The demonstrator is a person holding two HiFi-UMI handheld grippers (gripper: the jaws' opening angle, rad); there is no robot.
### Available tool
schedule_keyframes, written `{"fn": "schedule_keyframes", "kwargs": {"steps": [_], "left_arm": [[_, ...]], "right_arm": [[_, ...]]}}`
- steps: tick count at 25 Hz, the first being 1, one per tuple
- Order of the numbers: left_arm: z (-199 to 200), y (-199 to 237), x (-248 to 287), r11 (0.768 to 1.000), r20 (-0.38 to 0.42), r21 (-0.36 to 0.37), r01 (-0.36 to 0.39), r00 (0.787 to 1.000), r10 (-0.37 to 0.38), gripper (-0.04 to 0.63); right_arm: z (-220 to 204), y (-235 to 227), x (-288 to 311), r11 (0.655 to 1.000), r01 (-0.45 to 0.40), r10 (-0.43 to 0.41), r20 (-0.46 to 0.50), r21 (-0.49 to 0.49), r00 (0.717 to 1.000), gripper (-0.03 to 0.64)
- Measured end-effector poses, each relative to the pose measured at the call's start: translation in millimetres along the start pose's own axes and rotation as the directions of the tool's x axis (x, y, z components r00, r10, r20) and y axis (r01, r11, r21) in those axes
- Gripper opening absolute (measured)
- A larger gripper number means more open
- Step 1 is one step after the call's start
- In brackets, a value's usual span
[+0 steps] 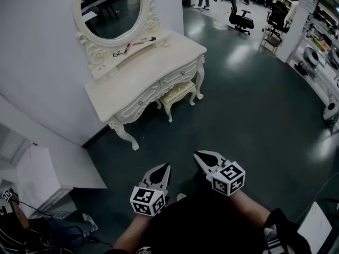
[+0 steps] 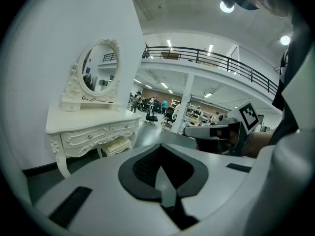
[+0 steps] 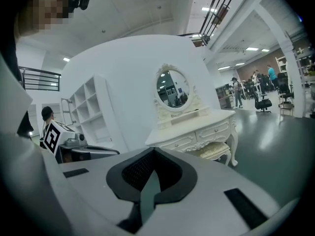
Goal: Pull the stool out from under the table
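- Dark green floor lies between us and the white dressing table, which stands against the wall.
- Stool: tucked under the table, cushioned seat partly showing at the front edge.
- Left gripper and right gripper: jaws together, holding nothing.
- Stool lies straight ahead, well apart from both; we judge the right gripper slightly nearer.

I can read no words, numbers or brand names anywhere here. The only printed marks are black-and-white square patterns on the cube of the left gripper and the cube of the right gripper. They carry no letters or digits.
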State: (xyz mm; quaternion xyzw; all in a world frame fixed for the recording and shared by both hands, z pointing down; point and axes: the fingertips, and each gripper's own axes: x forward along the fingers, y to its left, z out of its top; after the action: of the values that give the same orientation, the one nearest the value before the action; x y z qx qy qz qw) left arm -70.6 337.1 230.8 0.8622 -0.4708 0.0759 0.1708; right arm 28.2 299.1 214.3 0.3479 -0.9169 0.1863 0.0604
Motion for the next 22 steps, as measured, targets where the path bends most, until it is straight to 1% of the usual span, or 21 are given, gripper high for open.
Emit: {"fn": "schedule_keyframes", "kwargs": {"steps": [4, 7, 11, 13, 15, 19, 22], "left_arm": [[10, 16, 37, 1.0, 0.0, 0.011, -0.01, 1.0, 0.01, 0.008], [19, 27, 69, 1.0, 0.002, 0.012, -0.022, 1.0, 0.022, 0.008], [36, 40, 115, 0.999, 0.013, 0.005, -0.04, 0.999, 0.04, 0.008], [43, 46, 135, 0.999, 0.015, 0.016, -0.051, 0.999, 0.051, 0.008], [47, 55, 154, 0.997, 0.022, 0.029, -0.073, 0.997, 0.072, 0.008], [51, 78, 187, 0.993, 0.035, 0.018, -0.12, 0.992, 0.119, 0.008], [59, 93, 209, 0.989, 0.047, 0.032, -0.146, 0.988, 0.144, 0.008]], "right_arm": [[14, -40, 19, 1.0, 0.007, -0.007, 0.015, 0.001, 1.0, 0.028], [26, -71, 36, 1.0, 0.0, 0.0, 0.009, -0.005, 1.0, 0.028], [49, -112, 56, 0.999, -0.008, 0.008, -0.002, -0.033, 1.0, 0.028], [60, -132, 63, 0.999, -0.003, 0.003, -0.005, -0.049, 1.0, 0.028], [68, -151, 71, 0.998, 0.004, -0.005, -0.005, -0.061, 1.0, 0.028], [74, -186, 87, 0.996, 0.021, -0.021, -0.003, -0.085, 1.0, 0.028], [81, -212, 101, 0.995, 0.036, -0.036, 0.004, -0.097, 0.999, 0.028]]}}
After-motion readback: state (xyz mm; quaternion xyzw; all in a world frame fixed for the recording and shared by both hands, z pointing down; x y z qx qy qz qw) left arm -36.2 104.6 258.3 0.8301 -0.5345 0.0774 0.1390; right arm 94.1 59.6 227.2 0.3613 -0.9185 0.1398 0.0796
